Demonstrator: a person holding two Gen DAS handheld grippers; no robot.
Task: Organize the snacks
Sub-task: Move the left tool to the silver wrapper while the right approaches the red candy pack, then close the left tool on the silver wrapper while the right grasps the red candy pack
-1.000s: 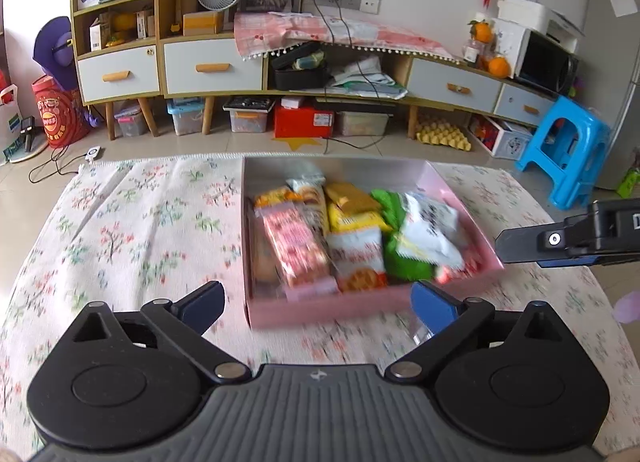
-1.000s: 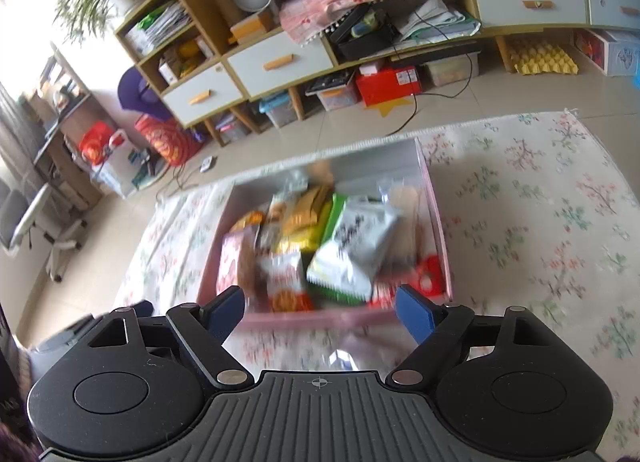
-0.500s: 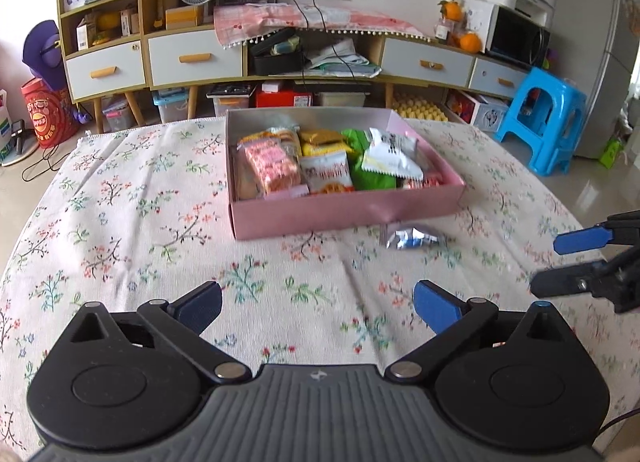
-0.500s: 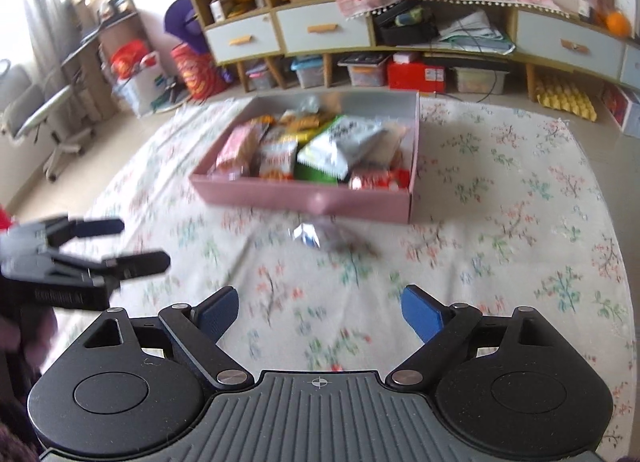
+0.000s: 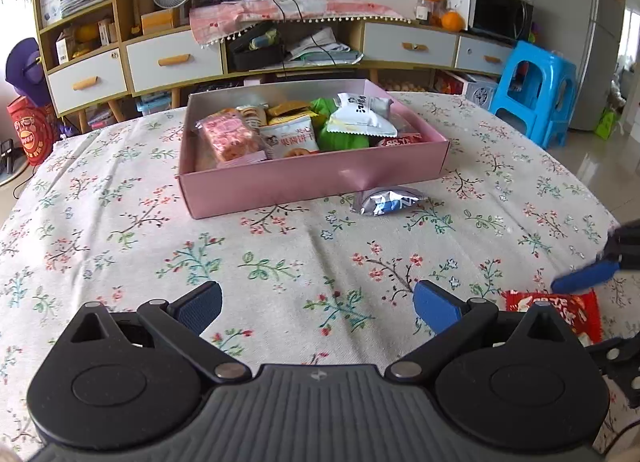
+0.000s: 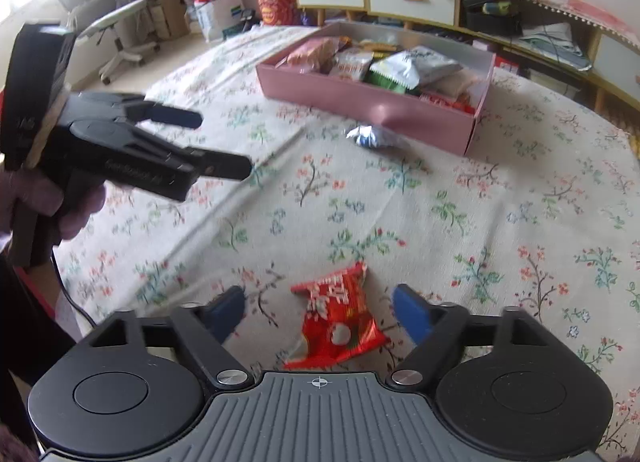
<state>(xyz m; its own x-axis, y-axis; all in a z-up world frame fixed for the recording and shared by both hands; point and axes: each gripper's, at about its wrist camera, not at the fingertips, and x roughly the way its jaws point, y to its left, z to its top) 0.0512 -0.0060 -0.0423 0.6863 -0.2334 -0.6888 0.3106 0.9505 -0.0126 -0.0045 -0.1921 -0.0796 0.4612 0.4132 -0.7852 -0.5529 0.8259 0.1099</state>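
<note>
A pink box (image 5: 312, 177) full of several snack packets stands on the far half of the floral tablecloth. A silver and blue packet (image 5: 390, 201) lies just in front of its near wall. A red snack packet (image 6: 340, 322) lies flat on the cloth between the fingers of my right gripper (image 6: 320, 312). Those jaws are closing, with a gap left on both sides of the packet. My left gripper (image 5: 316, 306) hangs open over bare cloth, with nothing between its fingers. In the left wrist view the red packet (image 5: 560, 310) shows at the right edge, under the right gripper's blue fingertip (image 5: 584, 278).
In the right wrist view the left gripper (image 6: 220, 143) and the hand holding it fill the left side, above the cloth. The tablecloth (image 5: 280, 246) has open room between both grippers and the box. Cabinets, a blue stool (image 5: 536, 89) and an office chair stand beyond the table.
Both grippers drew back from the pink box toward the table's near side and sank. The right gripper rolled level, the red packet came between its fingers, and its jaws narrowed.
</note>
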